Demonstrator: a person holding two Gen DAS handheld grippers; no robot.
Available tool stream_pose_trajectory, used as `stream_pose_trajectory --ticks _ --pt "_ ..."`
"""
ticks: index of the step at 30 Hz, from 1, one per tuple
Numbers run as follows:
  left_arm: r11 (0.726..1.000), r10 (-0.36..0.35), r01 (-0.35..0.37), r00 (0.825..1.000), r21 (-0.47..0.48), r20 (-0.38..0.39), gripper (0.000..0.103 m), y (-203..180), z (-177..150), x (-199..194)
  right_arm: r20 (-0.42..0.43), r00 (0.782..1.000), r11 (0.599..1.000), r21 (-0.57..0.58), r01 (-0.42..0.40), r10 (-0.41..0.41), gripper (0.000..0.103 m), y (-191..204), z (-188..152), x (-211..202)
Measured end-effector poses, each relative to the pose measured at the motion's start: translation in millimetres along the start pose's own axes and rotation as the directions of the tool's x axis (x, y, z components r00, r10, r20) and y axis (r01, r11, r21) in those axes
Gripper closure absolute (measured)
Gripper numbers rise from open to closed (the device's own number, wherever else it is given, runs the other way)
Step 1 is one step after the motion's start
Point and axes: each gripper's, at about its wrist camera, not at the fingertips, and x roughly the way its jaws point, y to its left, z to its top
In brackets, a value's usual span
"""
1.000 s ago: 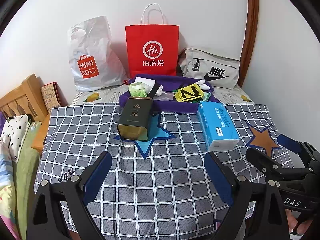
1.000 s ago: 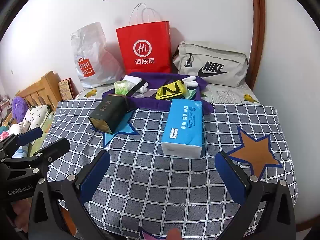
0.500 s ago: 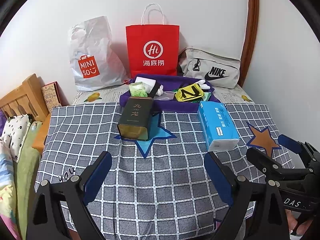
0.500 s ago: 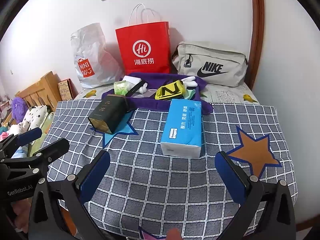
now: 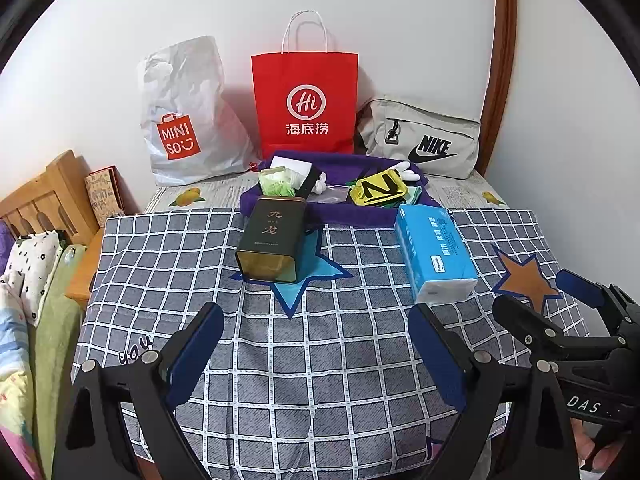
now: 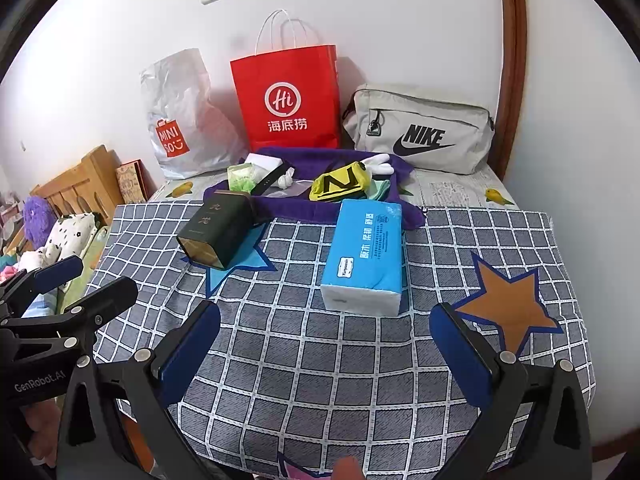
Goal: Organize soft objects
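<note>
Currently both grippers are hovering over the near edge of the worktop, jaws spread wide and holding nothing. Left gripper (image 5: pixel 316 352) is sitting toward the near left; right gripper (image 6: pixel 324 350) is sitting toward the near right, and each is showing in the other's view at the side.

Checked cloth (image 5: pixel 340 360) is covering the worktop. Blue tissue pack (image 6: pixel 366 256) is lying flat near the middle, its long side pointing at the far edge. Dark tea tin (image 5: pixel 272 242) is lying on its side left of the pack, well apart from it, resting on a blue star print.

Purple cloth (image 6: pixel 360 214) is bunching along the far edge of the checked cloth, touching the far ends of the tin and the pack. On it are lying a yellow-and-black soft item (image 6: pixel 340 182), a white glove-shaped plush hand (image 6: pixel 378 164) and a green packet (image 5: pixel 276 182).

Against the far wall are standing a white Miniso bag (image 5: pixel 184 120), a red paper bag (image 5: pixel 306 104) and a grey Nike pouch (image 6: pixel 424 132).
</note>
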Motion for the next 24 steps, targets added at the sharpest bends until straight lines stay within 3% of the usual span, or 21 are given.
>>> stream_pose_trajectory --ticks 11,15,24 --pt "1.000 -0.004 0.004 1.000 0.001 -0.001 0.010 -1.2 -0.7 -0.6 -0.002 1.000 1.000 0.001 0.007 -0.007 0.000 0.5 1.0 -1.1" --pt "0.999 -0.049 0.049 0.999 0.011 0.002 0.009 -4.7 -1.8 -2.7 -0.010 1.000 1.000 -0.003 0.022 -0.022 0.000 0.6 0.3 1.0" --pt "0.999 -0.041 0.041 0.999 0.011 0.000 0.009 -6.5 -3.3 -3.0 -0.007 1.000 1.000 0.000 0.020 -0.020 0.000 -1.1 0.0 0.4"
